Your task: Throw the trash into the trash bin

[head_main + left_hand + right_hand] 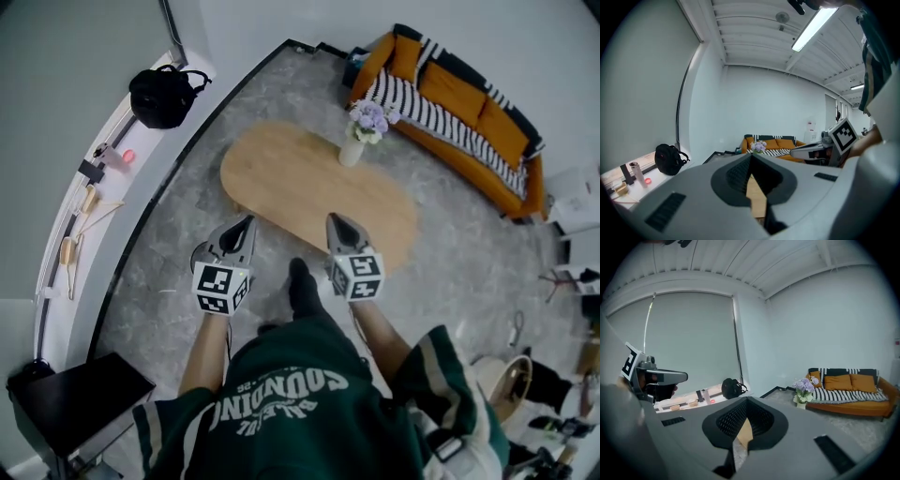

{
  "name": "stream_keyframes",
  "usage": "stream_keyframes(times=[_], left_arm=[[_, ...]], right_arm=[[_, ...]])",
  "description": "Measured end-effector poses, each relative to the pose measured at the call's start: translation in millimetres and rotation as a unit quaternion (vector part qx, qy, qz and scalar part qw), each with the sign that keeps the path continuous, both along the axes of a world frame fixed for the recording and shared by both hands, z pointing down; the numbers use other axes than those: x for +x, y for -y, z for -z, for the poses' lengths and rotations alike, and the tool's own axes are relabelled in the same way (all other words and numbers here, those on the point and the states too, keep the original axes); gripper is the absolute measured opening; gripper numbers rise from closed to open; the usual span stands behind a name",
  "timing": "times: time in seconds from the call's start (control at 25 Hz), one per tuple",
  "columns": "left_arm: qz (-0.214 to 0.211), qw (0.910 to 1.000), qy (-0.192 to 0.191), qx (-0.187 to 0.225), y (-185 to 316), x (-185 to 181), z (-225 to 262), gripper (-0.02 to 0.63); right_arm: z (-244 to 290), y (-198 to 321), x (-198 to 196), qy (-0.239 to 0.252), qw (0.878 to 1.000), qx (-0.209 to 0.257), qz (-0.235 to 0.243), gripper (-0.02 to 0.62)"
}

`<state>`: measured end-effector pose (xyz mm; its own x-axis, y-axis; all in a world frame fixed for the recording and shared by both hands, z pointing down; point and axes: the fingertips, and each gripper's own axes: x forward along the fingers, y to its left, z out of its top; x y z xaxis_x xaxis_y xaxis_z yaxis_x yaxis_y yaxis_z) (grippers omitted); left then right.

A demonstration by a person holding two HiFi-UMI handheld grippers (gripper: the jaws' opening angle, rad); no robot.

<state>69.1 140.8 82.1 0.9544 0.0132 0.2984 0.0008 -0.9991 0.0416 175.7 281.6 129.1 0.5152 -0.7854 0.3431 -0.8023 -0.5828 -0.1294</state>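
Facing one table (300, 183): left gripper (250, 219), right gripper (331, 217), both jaws together.

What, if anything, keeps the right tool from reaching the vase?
Probably nothing, so likely yes: the right tool, shut and empty, points across the table, whose bare top alone lies between it and the vase.

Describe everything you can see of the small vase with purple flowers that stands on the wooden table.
The small white vase is narrow and smooth, and it looks ceramic. It stands upright near the far edge of the oval light wooden table, on the side toward the orange sofa. It holds a bunch of pale purple flowers with some green leaves, wider than the vase itself. Only the table touches it.
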Motion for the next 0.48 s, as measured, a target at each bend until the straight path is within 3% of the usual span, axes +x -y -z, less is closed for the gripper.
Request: stream_keyframes(times=[0.48], left_arm=[[-0.002, 0.9999, -0.01, 0.003, -11, -4, 8, 0.001]], right_arm=[[17, -13, 2, -0.028, 1.0, 0.002, -0.007, 0.0]])
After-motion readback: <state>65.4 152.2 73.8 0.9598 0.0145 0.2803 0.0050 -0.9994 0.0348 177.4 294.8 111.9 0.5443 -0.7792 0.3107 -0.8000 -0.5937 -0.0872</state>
